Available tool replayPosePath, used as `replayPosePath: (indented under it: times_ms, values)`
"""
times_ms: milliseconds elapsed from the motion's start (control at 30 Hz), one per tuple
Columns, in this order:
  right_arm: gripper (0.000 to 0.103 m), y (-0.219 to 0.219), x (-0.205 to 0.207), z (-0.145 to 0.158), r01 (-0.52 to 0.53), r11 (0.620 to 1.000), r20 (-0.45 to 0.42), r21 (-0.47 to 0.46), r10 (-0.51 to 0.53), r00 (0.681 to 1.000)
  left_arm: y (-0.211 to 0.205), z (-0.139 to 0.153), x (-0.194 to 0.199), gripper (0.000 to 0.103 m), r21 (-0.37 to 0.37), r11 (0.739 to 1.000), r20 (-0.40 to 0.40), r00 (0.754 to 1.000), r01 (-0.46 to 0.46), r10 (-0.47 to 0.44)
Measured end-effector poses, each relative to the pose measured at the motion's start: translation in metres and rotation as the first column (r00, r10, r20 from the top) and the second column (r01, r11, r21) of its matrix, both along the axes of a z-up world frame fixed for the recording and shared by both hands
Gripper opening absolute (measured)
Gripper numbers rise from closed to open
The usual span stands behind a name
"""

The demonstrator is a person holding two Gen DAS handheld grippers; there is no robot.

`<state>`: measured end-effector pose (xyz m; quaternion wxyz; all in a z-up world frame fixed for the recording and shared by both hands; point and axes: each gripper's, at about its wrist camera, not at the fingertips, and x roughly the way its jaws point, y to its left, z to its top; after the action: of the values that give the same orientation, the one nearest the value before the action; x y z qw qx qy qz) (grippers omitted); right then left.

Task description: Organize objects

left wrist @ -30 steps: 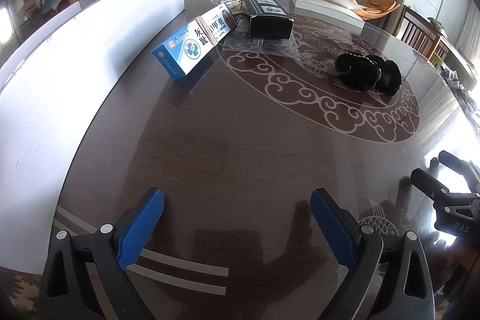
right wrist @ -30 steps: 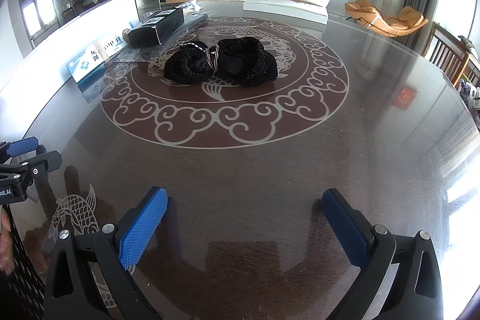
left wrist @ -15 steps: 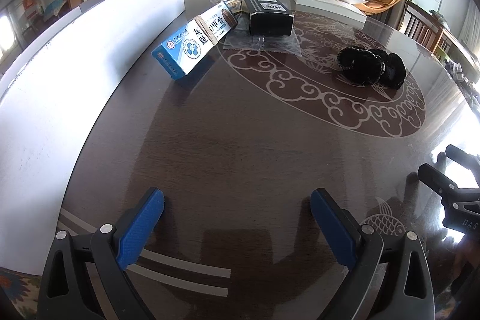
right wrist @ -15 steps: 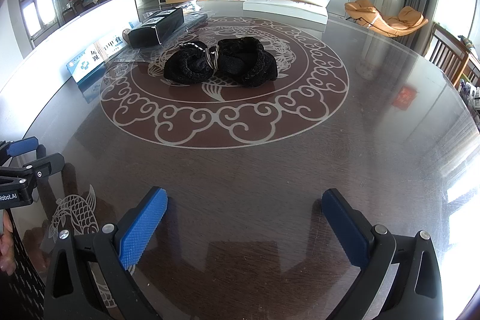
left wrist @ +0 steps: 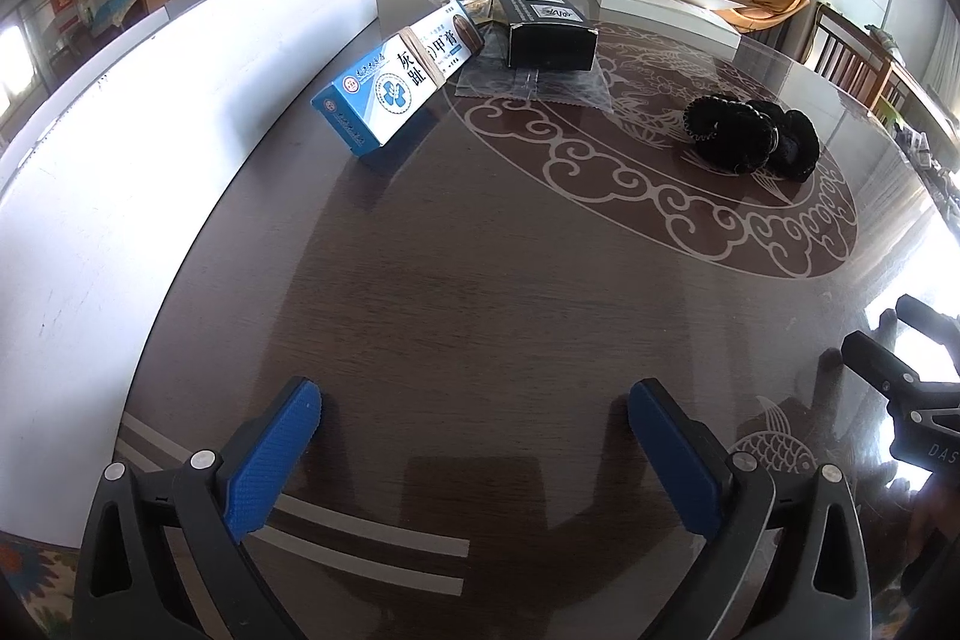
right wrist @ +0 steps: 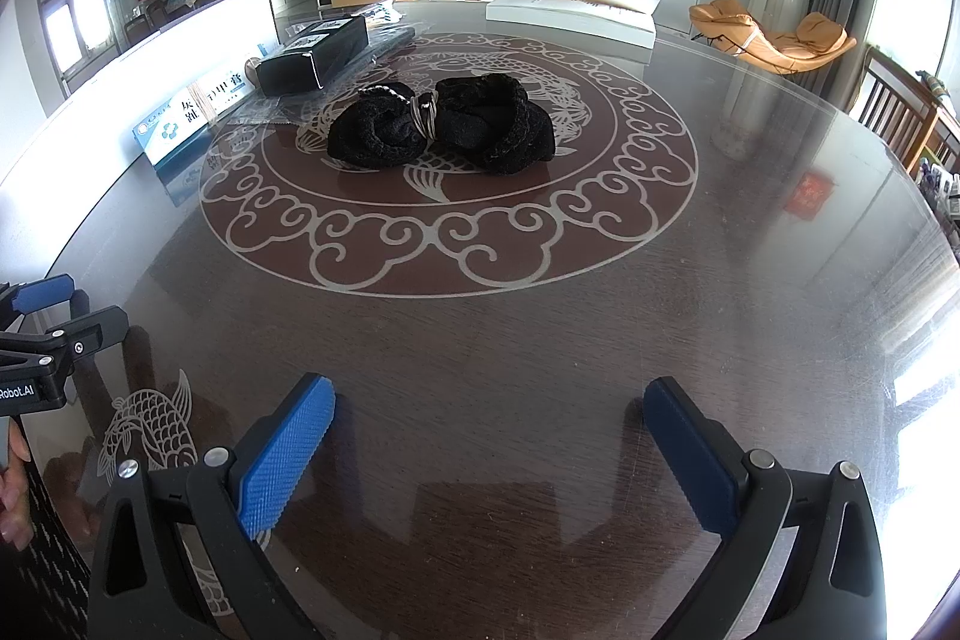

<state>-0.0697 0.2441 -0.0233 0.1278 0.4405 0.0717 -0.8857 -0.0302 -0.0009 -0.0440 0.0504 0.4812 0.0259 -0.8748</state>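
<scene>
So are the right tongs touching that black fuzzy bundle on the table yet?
Apart. The right wrist view shows the right tongs open and empty, with a wide stretch of bare table between the blue pads and the black fuzzy bundle.

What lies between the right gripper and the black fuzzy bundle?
Nothing: in the right wrist view, only bare tabletop with its scroll ring pattern separates the open right gripper from the black fuzzy bundle.

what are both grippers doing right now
left gripper: open, holding nothing
right gripper: open, holding nothing
</scene>
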Motion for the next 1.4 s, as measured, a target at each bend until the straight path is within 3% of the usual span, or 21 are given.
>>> replayPosePath:
  times_ms: [200,467,600,667,767,867,967,1100,1167,1233,1333,1400]
  values:
    - [0.103,0.0,0.0,0.0,0.001,1.0,0.0,-0.002,-0.001,1.0,0.0,0.0,0.0,0.103,0.0,1.0,0.001,1.0,0.0,0.0]
    - [0.103,0.0,0.0,0.0,0.001,1.0,0.0,-0.004,-0.001,1.0,-0.015,-0.001,0.002,0.103,0.003,0.997,0.001,0.997,-0.074,0.074]
    - [0.103,0.004,0.0,0.003,-0.01,0.999,-0.002,-0.049,0.01,1.0,-0.015,-0.001,0.003,0.103,0.002,0.997,-0.002,0.997,-0.073,0.073]
    - [0.103,0.006,-0.005,0.011,-0.002,0.993,0.001,-0.117,0.002,1.0,-0.014,-0.001,0.003,0.103,0.003,0.997,-0.002,0.997,-0.074,0.074]
    - [0.103,0.003,-0.029,0.032,0.041,0.964,0.017,-0.264,-0.038,0.999,-0.014,-0.001,0.003,0.103,0.004,0.997,-0.004,0.997,-0.076,0.076]
    - [0.103,-0.015,-0.069,0.043,0.111,0.924,0.104,-0.365,-0.078,0.991,-0.015,-0.001,0.003,0.103,0.005,0.997,-0.005,0.997,-0.075,0.075]
    - [0.103,-0.039,-0.113,0.037,0.219,0.909,0.209,-0.355,-0.151,0.966,-0.015,-0.001,0.003,0.103,0.006,0.997,-0.005,0.997,-0.073,0.073]
    - [0.103,-0.067,-0.149,0.027,0.309,0.903,0.248,-0.3,-0.239,0.939,-0.015,-0.001,0.003,0.103,0.005,0.997,-0.005,0.997,-0.072,0.072]
    - [0.094,-0.077,-0.155,0.019,0.298,0.916,0.239,-0.27,-0.236,0.942,-0.015,0.0,0.002,0.103,0.006,0.998,-0.004,0.998,-0.07,0.07]
    - [0.068,-0.081,-0.149,0.017,0.257,0.937,0.177,-0.236,-0.218,0.96,-0.015,-0.001,0.002,0.103,0.006,0.998,-0.003,0.998,-0.069,0.069]
    - [0.044,-0.08,-0.133,0.015,0.169,0.969,0.106,-0.181,-0.152,0.983,-0.015,0.0,0.002,0.103,0.006,0.997,-0.004,0.997,-0.071,0.071]
    - [0.044,-0.073,-0.12,0.015,0.124,0.981,0.078,-0.15,-0.113,0.99,-0.015,0.0,0.001,0.103,0.005,0.997,-0.003,0.997,-0.071,0.071]
